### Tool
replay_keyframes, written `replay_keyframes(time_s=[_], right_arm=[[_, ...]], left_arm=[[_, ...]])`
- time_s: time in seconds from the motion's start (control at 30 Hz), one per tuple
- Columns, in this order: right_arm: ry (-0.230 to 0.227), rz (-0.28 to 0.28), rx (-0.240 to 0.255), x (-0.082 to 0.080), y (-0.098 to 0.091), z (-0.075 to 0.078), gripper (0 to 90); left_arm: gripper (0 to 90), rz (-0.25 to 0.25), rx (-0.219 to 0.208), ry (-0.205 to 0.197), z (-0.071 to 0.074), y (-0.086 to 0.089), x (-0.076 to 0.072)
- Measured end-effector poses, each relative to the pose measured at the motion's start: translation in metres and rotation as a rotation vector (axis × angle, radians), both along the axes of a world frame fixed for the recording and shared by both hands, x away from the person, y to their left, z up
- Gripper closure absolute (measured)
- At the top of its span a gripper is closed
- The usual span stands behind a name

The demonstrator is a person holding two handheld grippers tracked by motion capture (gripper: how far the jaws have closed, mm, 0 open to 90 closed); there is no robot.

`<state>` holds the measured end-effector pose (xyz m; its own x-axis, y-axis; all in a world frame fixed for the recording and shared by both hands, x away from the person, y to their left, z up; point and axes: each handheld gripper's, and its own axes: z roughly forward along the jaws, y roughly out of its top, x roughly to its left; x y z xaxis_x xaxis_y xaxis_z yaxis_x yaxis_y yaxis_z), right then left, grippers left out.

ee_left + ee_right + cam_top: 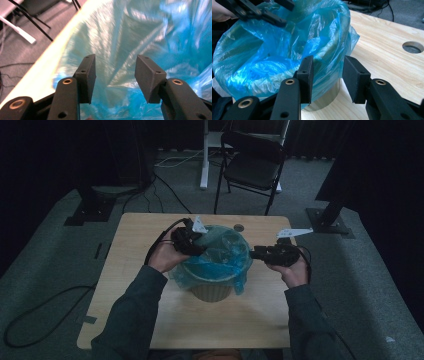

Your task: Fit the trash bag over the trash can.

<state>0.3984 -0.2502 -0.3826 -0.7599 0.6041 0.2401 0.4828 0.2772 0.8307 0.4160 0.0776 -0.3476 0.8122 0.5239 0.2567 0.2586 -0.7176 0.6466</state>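
Dim room, dark curtains, a folding chair [252, 162] beyond the pale wooden desk [140, 285]. Mid-desk stands a small bin [212, 292] with a blue bag [220, 257] draped over its rim and sagging into its well. Your left claw [196, 249] sits at the bin's left rim, jaws apart with loose film between and behind them in its own view; nothing looks pinched there, and the picture is blurred, so treat that as unsettled. Your right claw [327, 75] waits just beside the bin's right side, jaws spread, straddling the folded-over edge of the bag without pressing it. The job reads as seating the liner around the rim. To do it well, bite only the hem, not the bunched middle; take a shallow pinch at each side, roughly opposite each other, so the pull is even. Draw outward and down over the lip rather than upward, or the light bin may tip or slide toward the cable hole [412, 47]. Keep tension gentle: this film looks thin and would likely tear at a hard pinch.
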Motion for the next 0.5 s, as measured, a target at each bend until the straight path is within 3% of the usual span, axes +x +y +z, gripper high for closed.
replay_keyframes(time_s=[0.03,0.07,0.1,0.13,0.17,0.23,0.27,0.3,0.5], right_arm=[[-0.002,-0.004,0.003,0.0,-0.001,0.001,60.4],[-0.002,-0.004,0.003,0.0,-0.001,0.001,60.4],[-0.01,-0.008,0.008,-0.001,-0.002,0.002,60.0],[-0.011,-0.012,0.011,-0.002,-0.003,0.002,59.7],[-0.016,-0.016,0.015,-0.002,-0.005,0.003,59.6],[-0.021,-0.022,0.019,-0.003,-0.008,0.004,59.4],[-0.021,-0.022,0.019,-0.003,-0.008,0.004,59.4],[-0.026,-0.031,0.023,-0.003,-0.012,0.004,59.3],[-0.025,-0.051,0.024,-0.003,-0.02,0.003,58.3]], left_arm=[[51.5,0.02,-0.041,-0.031,0.005,0.007,-0.003],[52.0,0.02,-0.041,-0.031,0.005,0.007,-0.003],[52.2,0.035,-0.09,-0.05,0.01,0.015,-0.005],[52.4,0.035,-0.09,-0.05,0.01,0.015,-0.005],[52.4,0.054,-0.144,-0.063,0.013,0.025,-0.006],[52.5,0.084,-0.188,-0.098,0.015,0.035,-0.008],[52.5,0.084,-0.188,-0.098,0.015,0.035,-0.008],[52.5,0.108,-0.245,-0.098,0.015,0.048,-0.009],[51.3,0.197,-0.303,-0.111,0.005,0.076,-0.009]])
